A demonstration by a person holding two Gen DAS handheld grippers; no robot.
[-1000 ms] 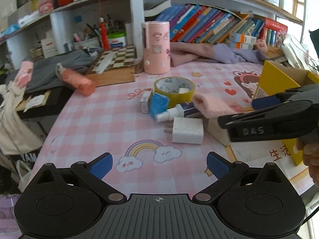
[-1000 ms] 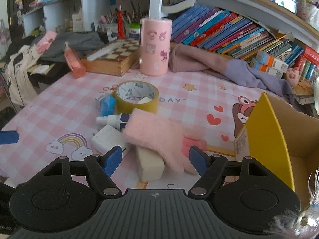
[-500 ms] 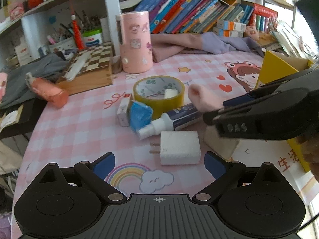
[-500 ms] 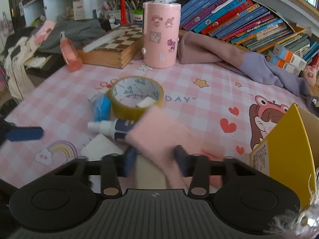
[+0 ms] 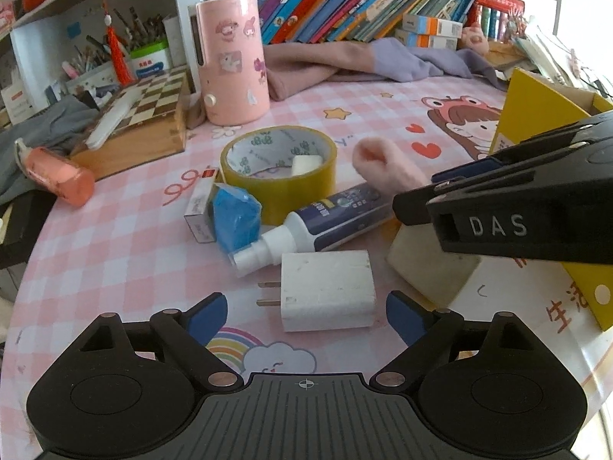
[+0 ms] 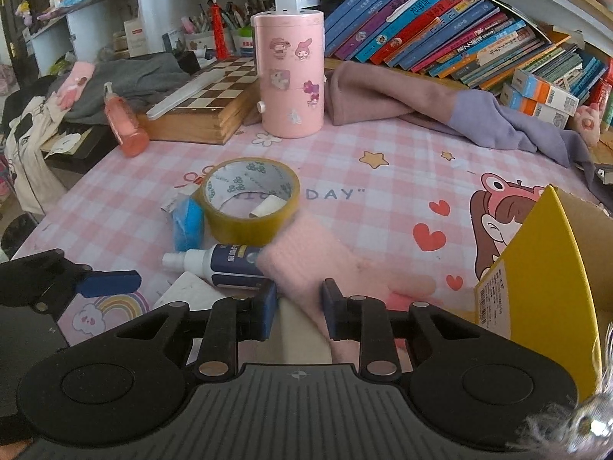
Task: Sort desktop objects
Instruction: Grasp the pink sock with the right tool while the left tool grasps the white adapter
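My right gripper (image 6: pixel 297 306) is shut on a fuzzy pink sock (image 6: pixel 306 257), lifted over a beige block (image 5: pixel 429 268); the sock (image 5: pixel 383 168) also shows in the left wrist view. My left gripper (image 5: pixel 306 312) is open, its fingers on either side of a white charger plug (image 5: pixel 325 291) lying on the pink checked desk mat. Beyond it lie a white-and-navy tube (image 5: pixel 318 222), a blue wrapped item (image 5: pixel 235 218), a small white box (image 5: pixel 199 207) and a yellow tape roll (image 5: pixel 279 168).
A yellow cardboard box (image 6: pixel 544 287) stands open at the right. A pink cylinder (image 6: pixel 289 76), a chessboard box (image 6: pixel 207 107), an orange bottle (image 6: pixel 124 122), purple cloth (image 6: pixel 440 107) and a row of books line the back.
My right gripper has shut on the pink sock and raised it. My left gripper has moved forward until its open fingers flank the charger plug.
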